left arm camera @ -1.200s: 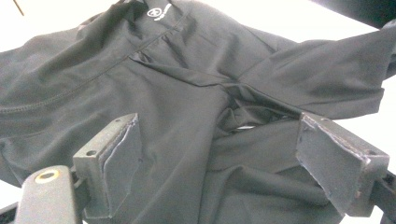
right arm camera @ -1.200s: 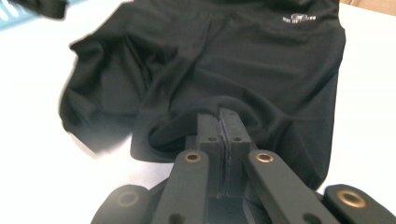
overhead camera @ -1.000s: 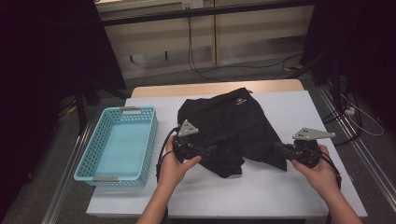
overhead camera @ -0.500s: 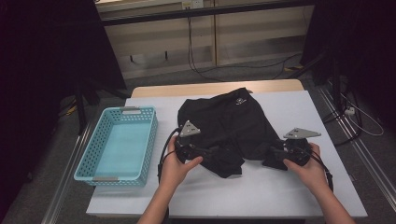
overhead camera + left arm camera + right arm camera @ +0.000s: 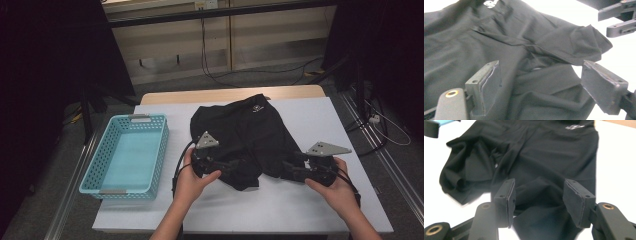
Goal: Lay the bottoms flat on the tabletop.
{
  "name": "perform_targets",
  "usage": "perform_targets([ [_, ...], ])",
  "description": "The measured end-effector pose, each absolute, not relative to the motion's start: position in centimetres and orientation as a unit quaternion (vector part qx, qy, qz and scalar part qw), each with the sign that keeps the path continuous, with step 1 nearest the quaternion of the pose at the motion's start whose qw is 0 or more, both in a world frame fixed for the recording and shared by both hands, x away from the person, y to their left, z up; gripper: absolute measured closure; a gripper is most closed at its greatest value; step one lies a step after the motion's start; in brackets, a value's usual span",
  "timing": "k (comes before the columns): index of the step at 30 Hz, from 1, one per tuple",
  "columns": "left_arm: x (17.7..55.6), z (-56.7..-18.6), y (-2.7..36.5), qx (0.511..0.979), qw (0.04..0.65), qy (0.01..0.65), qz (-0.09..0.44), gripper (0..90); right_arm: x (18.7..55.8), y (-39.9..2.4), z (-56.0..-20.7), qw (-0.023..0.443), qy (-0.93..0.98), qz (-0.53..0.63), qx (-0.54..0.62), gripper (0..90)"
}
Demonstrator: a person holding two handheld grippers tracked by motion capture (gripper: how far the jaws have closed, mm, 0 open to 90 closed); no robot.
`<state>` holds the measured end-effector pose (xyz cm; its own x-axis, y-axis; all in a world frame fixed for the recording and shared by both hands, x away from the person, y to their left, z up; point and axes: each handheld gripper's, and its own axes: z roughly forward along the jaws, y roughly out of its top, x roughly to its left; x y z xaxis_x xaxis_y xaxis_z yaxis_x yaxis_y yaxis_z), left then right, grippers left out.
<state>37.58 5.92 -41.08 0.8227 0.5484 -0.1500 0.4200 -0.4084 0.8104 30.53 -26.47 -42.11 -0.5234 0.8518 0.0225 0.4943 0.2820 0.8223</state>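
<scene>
The high view is dim, with the room's sides nearly black and the white worktop (image 5: 300, 210) a dull grey, though soft even light from above leaves only faint shadows. In both gripper views that worktop glares to blank white, while the black garment (image 5: 499, 45) keeps little fold detail. The nearest jaws are slightly soft, and the garment's near edge in the right gripper view smears with blur.

Black shorts (image 5: 247, 137) with a small white logo (image 5: 257, 107), a turquoise basket (image 5: 102, 172), a white table (image 5: 320, 120).
</scene>
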Motion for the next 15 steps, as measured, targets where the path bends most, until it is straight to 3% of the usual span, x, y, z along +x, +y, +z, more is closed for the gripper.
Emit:
perform_targets([
  [3,37.1,-41.9,5.3,0.843,0.454,0.282,0.062,21.8,30.4,-26.0,-42.5,0.209,0.775,0.41,0.433,43.8],
  [6,36.6,-42.7,4.8,0.854,0.437,0.277,0.05,28.0,30.3,-25.7,-42.4,0.198,0.783,0.409,0.424,50.3],
  [15,35.8,-45.1,3.3,0.886,0.377,0.261,0.067,26.1,30.0,-24.8,-42.5,0.187,0.793,0.413,0.407,52.1],
])
